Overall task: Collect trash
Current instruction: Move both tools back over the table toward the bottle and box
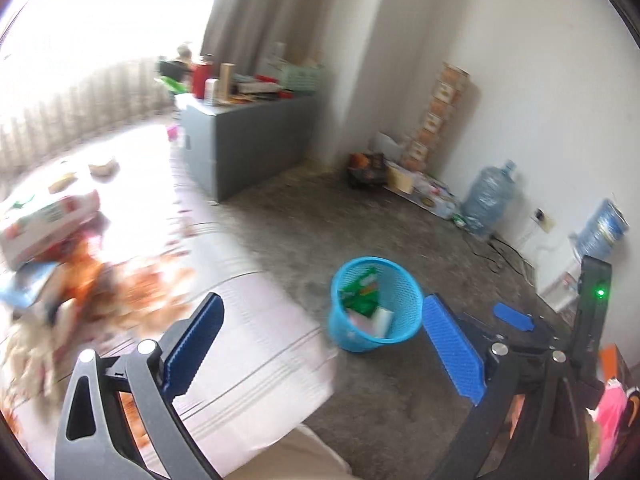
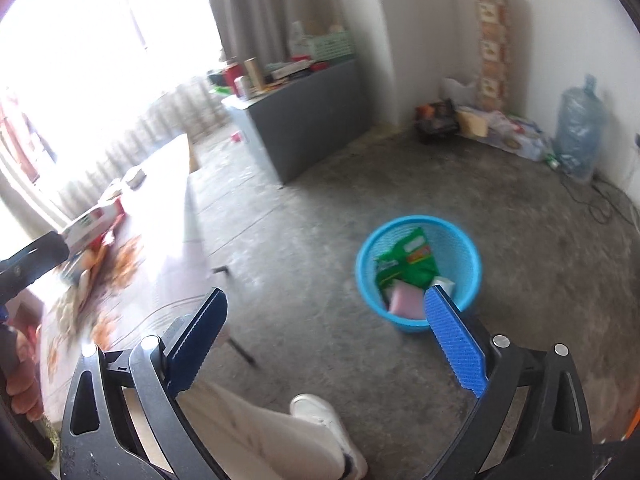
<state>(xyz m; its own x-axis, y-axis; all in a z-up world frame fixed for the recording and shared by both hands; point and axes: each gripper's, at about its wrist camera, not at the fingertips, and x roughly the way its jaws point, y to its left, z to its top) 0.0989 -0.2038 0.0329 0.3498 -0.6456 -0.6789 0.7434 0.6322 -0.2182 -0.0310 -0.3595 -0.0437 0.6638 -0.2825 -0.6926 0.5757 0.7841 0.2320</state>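
Bin sits on the floor right of centre, green packet and pink scrap inside. Left tool and right tool both spread wide, holding nothing. Table on the left, messy.

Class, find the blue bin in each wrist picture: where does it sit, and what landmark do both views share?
Left wrist: the blue bin stands on the floor, lower centre-right, between the open fingers.
Right wrist: the bin is right of centre, just above the right-hand finger.
Shared landmark: the grey cabinet by the curtain.
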